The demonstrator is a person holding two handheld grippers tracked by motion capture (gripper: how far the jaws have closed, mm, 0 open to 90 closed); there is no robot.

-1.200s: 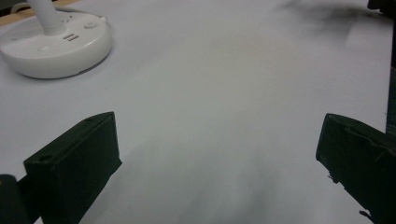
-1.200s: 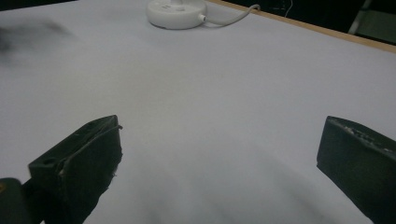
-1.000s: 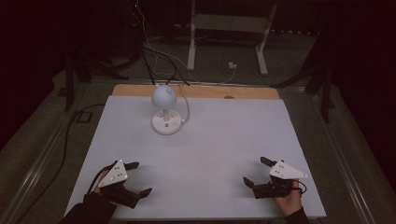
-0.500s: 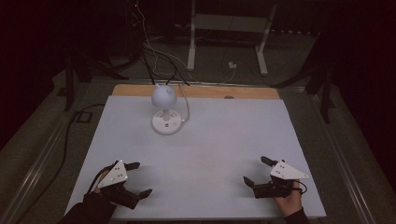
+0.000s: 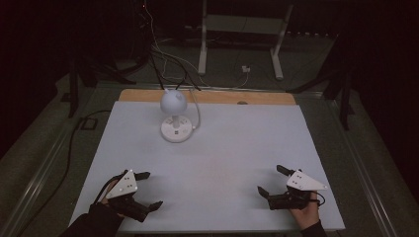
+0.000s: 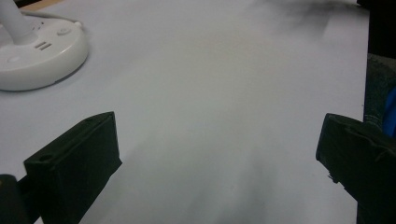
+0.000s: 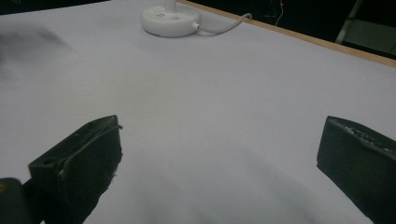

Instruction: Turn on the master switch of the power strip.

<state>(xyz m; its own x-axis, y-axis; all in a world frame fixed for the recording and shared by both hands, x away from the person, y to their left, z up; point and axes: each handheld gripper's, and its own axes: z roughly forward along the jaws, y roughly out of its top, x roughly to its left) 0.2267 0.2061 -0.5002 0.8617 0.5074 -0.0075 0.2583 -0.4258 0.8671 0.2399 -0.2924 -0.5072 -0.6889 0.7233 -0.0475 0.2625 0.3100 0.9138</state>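
Lamp [image 5: 174, 114]: small white desk lamp with a round shade and a disc base, standing upright in the upper left-centre of the high view, near the far edge of the worktop [image 5: 222, 168]. Its white cord [image 5: 196, 111] loops off the base toward the back edge.
Left gripper [image 5: 146, 190]: lower left of the high view, low over the worktop, jaws spread wide with nothing between them. In the left gripper view the lamp base sits at upper left, well apart from the jaws.
Worktop centre: bare white surface between both grippers.
Right gripper [image 5: 271, 180]: lower right of the high view, jaws likewise wide apart and empty. In the right gripper view the lamp base and cord lie at the top centre, well apart.
Stage (judged): neither gripper has closed on the lamp; the approach is not yet made.
Risk (judged): the lamp looks top-heavy on a thin stem; a jaw striking the shade could tip it.
Risk (judged): a jaw catching the cord could drag the base sideways.
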